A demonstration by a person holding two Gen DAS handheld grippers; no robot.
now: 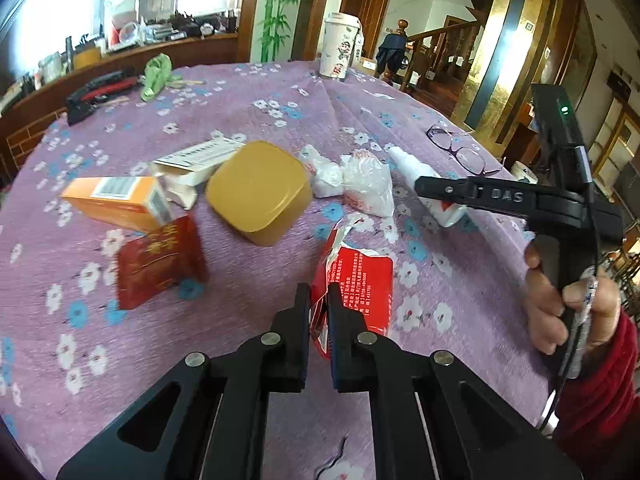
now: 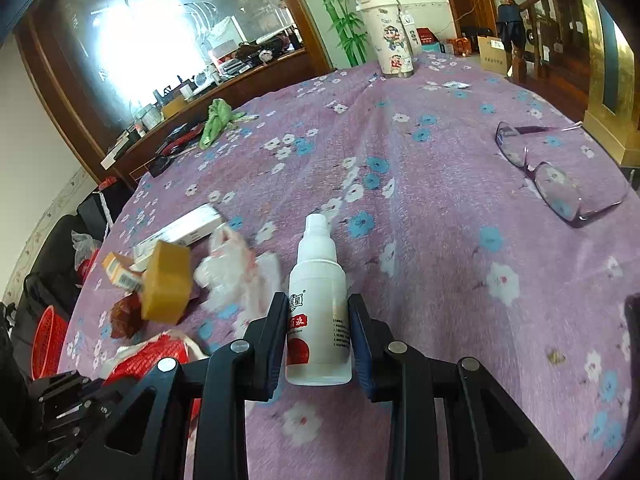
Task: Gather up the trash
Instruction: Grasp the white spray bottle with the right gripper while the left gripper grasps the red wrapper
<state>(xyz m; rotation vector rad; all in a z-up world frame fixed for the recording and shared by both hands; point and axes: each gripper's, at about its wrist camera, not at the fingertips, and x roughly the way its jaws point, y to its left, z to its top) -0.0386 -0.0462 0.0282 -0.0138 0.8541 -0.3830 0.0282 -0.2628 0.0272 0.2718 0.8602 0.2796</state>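
Left hand-held gripper (image 1: pixel 319 300) pinches red wrapper (image 1: pixel 362 284).

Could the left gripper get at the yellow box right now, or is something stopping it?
Probably not yet. The left gripper is shut on the torn red packet, so it is occupied. Otherwise the way looks free: the yellow box lies just ahead on the tablecloth with nothing between.
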